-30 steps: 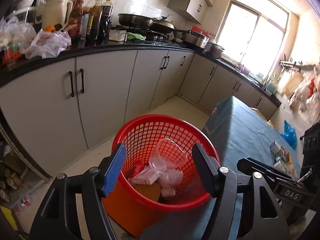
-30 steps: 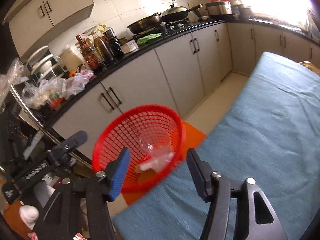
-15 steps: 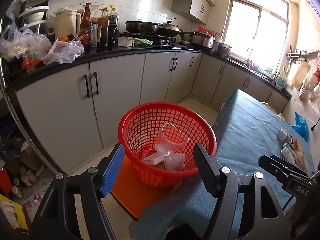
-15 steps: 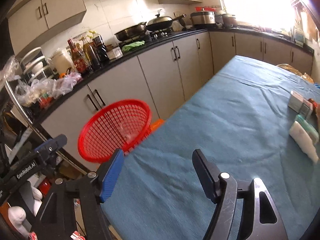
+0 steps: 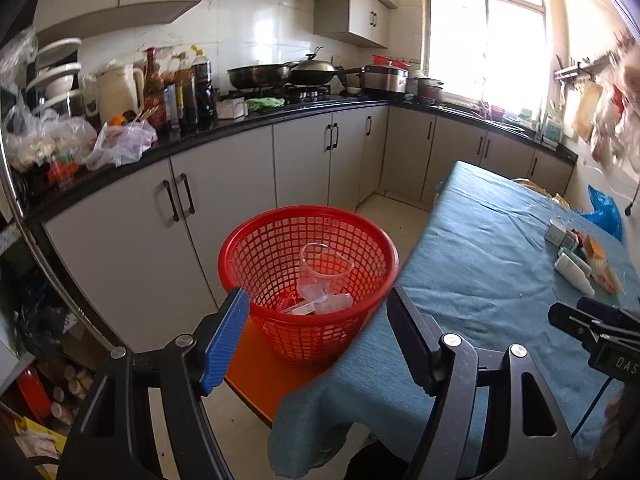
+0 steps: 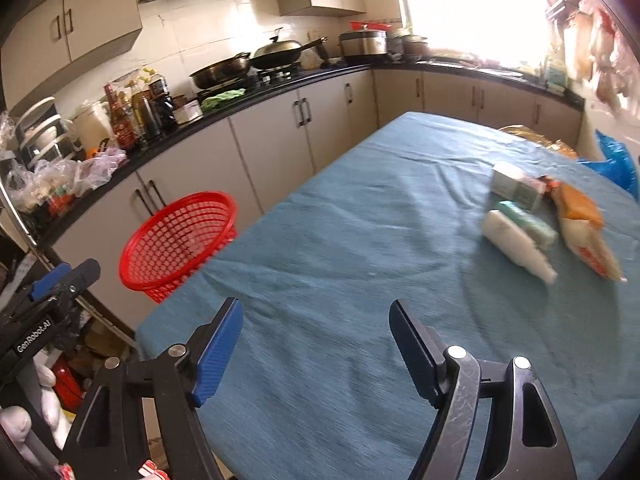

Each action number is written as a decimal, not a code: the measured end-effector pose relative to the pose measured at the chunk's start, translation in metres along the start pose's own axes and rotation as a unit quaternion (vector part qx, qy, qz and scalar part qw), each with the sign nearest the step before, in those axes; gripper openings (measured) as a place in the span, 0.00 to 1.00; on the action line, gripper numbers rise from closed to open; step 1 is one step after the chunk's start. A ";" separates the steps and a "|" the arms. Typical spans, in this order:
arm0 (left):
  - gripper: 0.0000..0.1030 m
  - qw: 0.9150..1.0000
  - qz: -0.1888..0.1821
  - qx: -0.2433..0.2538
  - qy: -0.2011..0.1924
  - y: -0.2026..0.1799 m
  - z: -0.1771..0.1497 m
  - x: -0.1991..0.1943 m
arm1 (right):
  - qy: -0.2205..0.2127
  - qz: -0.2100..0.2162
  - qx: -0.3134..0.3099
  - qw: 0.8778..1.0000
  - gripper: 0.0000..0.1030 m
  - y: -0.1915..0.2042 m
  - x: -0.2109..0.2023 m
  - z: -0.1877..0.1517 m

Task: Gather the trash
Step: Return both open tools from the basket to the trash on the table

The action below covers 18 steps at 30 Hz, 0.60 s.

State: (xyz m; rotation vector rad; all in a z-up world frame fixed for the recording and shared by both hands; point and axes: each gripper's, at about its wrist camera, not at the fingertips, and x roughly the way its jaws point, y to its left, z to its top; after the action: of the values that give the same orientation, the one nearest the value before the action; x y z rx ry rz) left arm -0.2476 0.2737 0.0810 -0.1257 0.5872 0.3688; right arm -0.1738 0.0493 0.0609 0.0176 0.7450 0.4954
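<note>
The left gripper (image 5: pixel 316 312) hangs released, its blue-padded and black fingers spread wide with nothing between them, aimed down at the red mesh basket (image 5: pixel 308 240) that stands on an orange stool (image 5: pixel 264 364) just off the near left corner of the table (image 5: pixel 480 264). Inside the basket lie a clear plastic cup (image 5: pixel 326 266), tilted on its side, and a few crumpled wrappers beneath it. The right gripper (image 6: pixel 316 332) is likewise released; its jaws have just been opening and they hold nothing, hovering over the bare blue cloth near the table's near edge. The remaining trash sits grouped toward the table's right edge, well apart from both grippers: a white bottle (image 6: pixel 516 246) lying on its side, a pale green packet (image 6: pixel 524 220) touching it, a small grey-white carton (image 6: pixel 516 186) just behind, and an orange-and-white snack bag (image 6: pixel 584 228) beside them on the outer side. A blue plastic bag (image 6: pixel 616 162) shows beyond the table's far right corner. Along the black countertop (image 5: pixel 256 120) stand sauce bottles (image 5: pixel 176 88), a cream kettle (image 5: pixel 116 88), two woks (image 5: pixel 288 72) on the stove and loose plastic bags (image 5: pixel 120 144).
</note>
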 end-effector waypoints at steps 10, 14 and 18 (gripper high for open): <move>0.69 0.999 -0.007 0.031 -0.016 -0.030 -0.006 -0.021 | -0.019 -0.064 -0.018 0.998 0.79 -0.017 -0.038 -0.013; 0.69 0.999 -0.011 0.037 -0.022 -0.038 -0.010 -0.029 | -0.020 -0.080 -0.017 0.996 0.79 -0.023 -0.048 -0.018; 0.70 0.999 -0.019 0.042 -0.024 -0.046 -0.014 -0.034 | -0.018 -0.104 -0.012 0.994 0.79 -0.034 -0.058 -0.022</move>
State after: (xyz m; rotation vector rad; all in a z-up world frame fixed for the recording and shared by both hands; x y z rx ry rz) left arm -0.2639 0.2182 0.0894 -0.0470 0.5511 0.3084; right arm -0.2100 -0.0098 0.0753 -0.0731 0.6962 0.3055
